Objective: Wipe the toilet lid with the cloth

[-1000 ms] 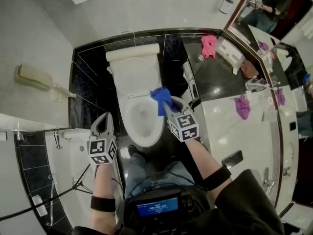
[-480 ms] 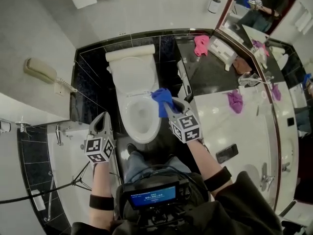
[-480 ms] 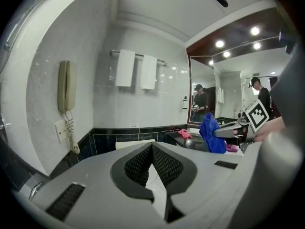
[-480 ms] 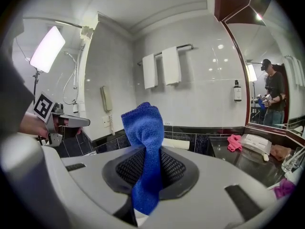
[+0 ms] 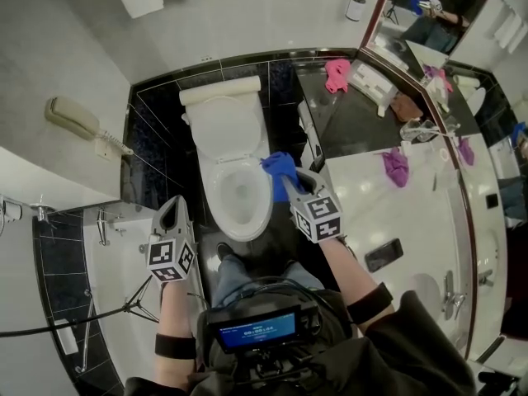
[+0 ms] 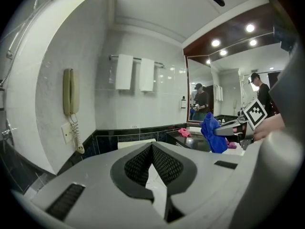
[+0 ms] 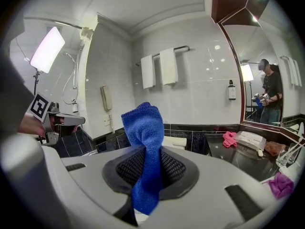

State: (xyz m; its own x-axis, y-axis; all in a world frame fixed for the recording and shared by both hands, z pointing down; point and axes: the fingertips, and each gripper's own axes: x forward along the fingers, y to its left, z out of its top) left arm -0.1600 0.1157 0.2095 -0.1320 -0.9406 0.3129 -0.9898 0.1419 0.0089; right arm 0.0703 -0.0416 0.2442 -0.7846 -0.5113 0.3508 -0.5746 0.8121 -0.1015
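We had the right gripper (image 5: 287,186) (image 7: 147,165) clamped on the blue cloth (image 5: 279,170) (image 7: 143,128), its jaws partly apart with a fold of the fabric pinched between the pads and the rest bunched up above them. The cloth hung over the right edge of the toilet (image 5: 238,190) bowl, and we could not tell whether it touched the rim. The toilet lid (image 5: 227,129) looked raised, behind the open bowl and against the cistern. Our left gripper (image 5: 173,207) (image 6: 152,149) was fully closed on nothing, its jaws pressed together, and we held it off the left side of the bowl, apart from it and over the dark floor. It pointed towards the tiled back wall, where two white towels (image 6: 135,73) hung on a rail. A wall telephone (image 5: 74,120) was mounted left of the toilet. On the counter (image 5: 355,130) to the right, a pink cloth (image 5: 337,74) lay at its far left corner and a purple cloth (image 5: 396,167) lay nearer the middle.
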